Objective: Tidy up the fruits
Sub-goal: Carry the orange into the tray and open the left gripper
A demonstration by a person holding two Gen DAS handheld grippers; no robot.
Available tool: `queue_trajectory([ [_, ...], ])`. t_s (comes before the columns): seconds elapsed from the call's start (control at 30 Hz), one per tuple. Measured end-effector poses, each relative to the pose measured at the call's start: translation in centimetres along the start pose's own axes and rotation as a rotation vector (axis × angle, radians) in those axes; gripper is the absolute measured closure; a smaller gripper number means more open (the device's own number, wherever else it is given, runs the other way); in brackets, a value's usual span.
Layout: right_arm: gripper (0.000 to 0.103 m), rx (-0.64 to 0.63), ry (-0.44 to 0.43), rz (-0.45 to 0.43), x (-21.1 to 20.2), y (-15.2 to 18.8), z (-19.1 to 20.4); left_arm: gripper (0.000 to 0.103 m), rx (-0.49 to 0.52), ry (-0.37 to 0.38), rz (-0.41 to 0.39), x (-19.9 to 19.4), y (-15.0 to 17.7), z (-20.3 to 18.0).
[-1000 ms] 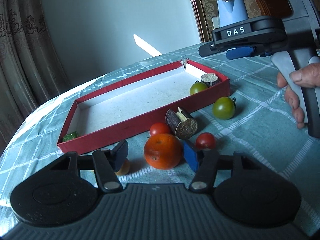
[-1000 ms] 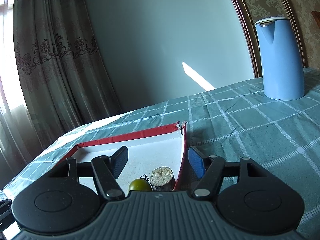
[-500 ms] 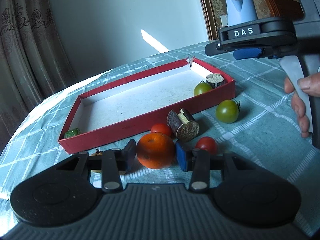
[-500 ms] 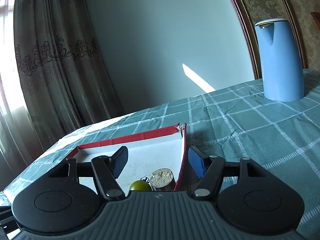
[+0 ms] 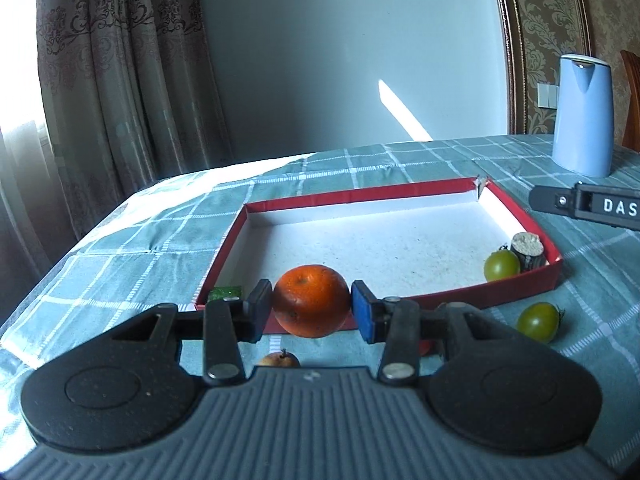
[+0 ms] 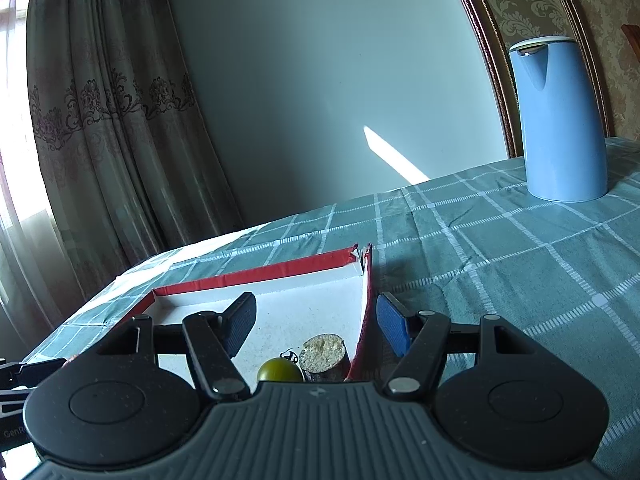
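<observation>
- Right now the left claw (image 5: pixel 312 307) is squeezed on the orange (image 5: pixel 312 306), one pad on each side, and the orange looks lifted off the cloth (image 5: pixel 132 260).
- It hangs in front of the near wall of the red box (image 5: pixel 460 296), not inside yet.
- An orange is round and smooth, so I think it could roll out of the pads if the squeeze gets weak or the claw tips.
- If the claw goes forward too low, the orange could bump the near wall and push the box.
- If it drops from high up, it could roll and knock the green tomato (image 5: pixel 501 265) and the brown stub (image 5: pixel 528 249) in the near right corner of the box.
- A small green thing (image 5: pixel 225 293) sits in the near left corner, just beside the left pad, so the claw could hit it on the way in.
- More fruit lies on the cloth: another green tomato (image 5: pixel 538 322) to the right, a small brown fruit (image 5: pixel 279 359) under the claw, and a bit of red behind the right finger, too hidden to name.
- The left claw is held level and points at the box.
- The right claw (image 6: pixel 316 322) is open and holds nothing. It hovers over the right wall of the box, above the tomato and stub.
- A blue jug (image 6: pixel 560 120) stands far right, well apart from it all.
</observation>
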State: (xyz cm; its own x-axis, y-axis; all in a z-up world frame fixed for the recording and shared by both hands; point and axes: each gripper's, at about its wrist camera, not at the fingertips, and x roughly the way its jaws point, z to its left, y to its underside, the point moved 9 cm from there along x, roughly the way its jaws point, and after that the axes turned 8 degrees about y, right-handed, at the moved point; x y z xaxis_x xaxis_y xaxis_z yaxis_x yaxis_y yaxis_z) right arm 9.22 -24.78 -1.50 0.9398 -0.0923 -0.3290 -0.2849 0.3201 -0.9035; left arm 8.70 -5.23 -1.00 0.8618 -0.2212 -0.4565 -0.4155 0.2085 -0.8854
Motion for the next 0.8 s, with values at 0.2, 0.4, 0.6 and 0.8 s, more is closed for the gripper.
queue_trajectory([
  [0.2,0.037,-0.010,-0.008,0.006,0.1,0.2,0.3,0.062,-0.046,-0.067,0.006,2.7,-1.0,2.8],
  [0.4,0.037,-0.026,-0.025,0.016,0.2,0.4,0.8,0.062,-0.087,-0.083,0.037,5.7,-1.2,4.9],
  [0.6,0.037,-0.039,-0.042,0.020,0.1,0.6,1.4,0.062,-0.103,-0.070,0.029,6.9,-1.3,5.5],
  [0.8,0.037,-0.056,-0.060,0.024,-0.2,0.8,2.2,0.062,-0.108,-0.053,0.041,7.6,-1.0,5.5],
])
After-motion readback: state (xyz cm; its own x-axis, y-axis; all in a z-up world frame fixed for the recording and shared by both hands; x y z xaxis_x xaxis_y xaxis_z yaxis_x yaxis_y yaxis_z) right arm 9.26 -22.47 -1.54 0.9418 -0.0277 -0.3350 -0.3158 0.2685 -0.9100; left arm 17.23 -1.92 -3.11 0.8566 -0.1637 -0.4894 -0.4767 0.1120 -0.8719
